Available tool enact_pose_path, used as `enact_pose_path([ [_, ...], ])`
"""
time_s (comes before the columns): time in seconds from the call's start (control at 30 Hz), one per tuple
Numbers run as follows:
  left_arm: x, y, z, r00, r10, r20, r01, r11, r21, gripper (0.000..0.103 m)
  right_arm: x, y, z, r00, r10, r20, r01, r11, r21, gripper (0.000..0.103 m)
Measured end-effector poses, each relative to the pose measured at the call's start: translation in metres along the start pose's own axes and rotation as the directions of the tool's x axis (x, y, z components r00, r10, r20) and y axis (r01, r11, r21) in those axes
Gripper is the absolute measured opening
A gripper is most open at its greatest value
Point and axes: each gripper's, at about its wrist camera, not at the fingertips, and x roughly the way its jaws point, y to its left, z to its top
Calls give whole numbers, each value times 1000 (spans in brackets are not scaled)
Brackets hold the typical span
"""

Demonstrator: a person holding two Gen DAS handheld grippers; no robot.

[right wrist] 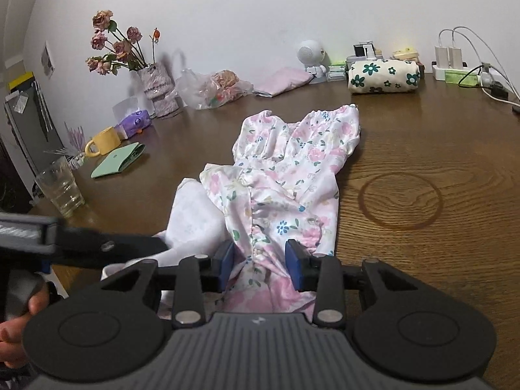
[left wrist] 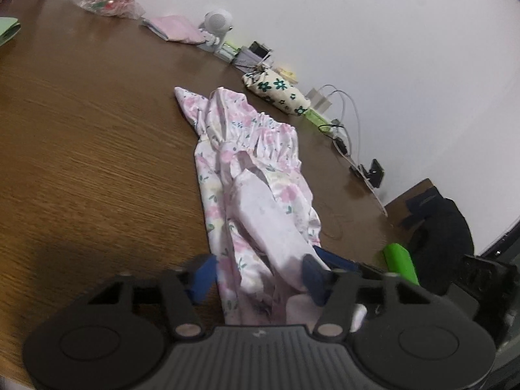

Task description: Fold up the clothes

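Observation:
A pink floral garment (right wrist: 286,175) lies stretched out on the brown wooden table (right wrist: 422,243), with its pale lining (right wrist: 195,214) turned out on the left side. In the left wrist view the same garment (left wrist: 247,169) runs away from my left gripper (left wrist: 260,273), whose blue pads stand wide apart on either side of the near end, open. My right gripper (right wrist: 260,263) is open too, its pads either side of the bunched near hem. The left gripper's body (right wrist: 97,247) shows at the left of the right wrist view.
Along the wall stand a vase of dried roses (right wrist: 156,87), a plastic bag (right wrist: 211,87), a folded pink cloth (right wrist: 282,81), a white toy robot (right wrist: 312,58), a flowered roll (right wrist: 383,76) and chargers (right wrist: 451,58). A glass (right wrist: 61,188), yellow mug (right wrist: 104,141) and green wallet (right wrist: 118,159) sit left.

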Motion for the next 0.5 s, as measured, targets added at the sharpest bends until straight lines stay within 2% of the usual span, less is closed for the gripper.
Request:
enact_pose_path([
  [0.07,1,-3,1,1000,3,5,-3,1000,2,26,-2,1,-1,1000,1,1,-1,1000,-5,35],
  [0.1,0,-5,2,1000,1,13,-2,1000,13,24,-3,1,-1,1000,1,1,-1,1000,-8,32],
  [0.23,-2,-12,5,999,26,30,-27,998,58,23,-10,3,-2,1000,2,15,-2,1000,-11,24],
  [0.33,0,-16,5,996,69,54,-74,992,101,23,-13,6,-5,1000,-14,6,14,1000,-21,19],
  [0.43,7,-15,2,993,106,53,-113,984,138,23,-14,11,-10,999,-39,-8,39,998,-49,19],
  [0.5,10,-15,0,991,125,56,-133,978,160,23,-22,15,-12,999,-41,3,41,996,-77,24],
])
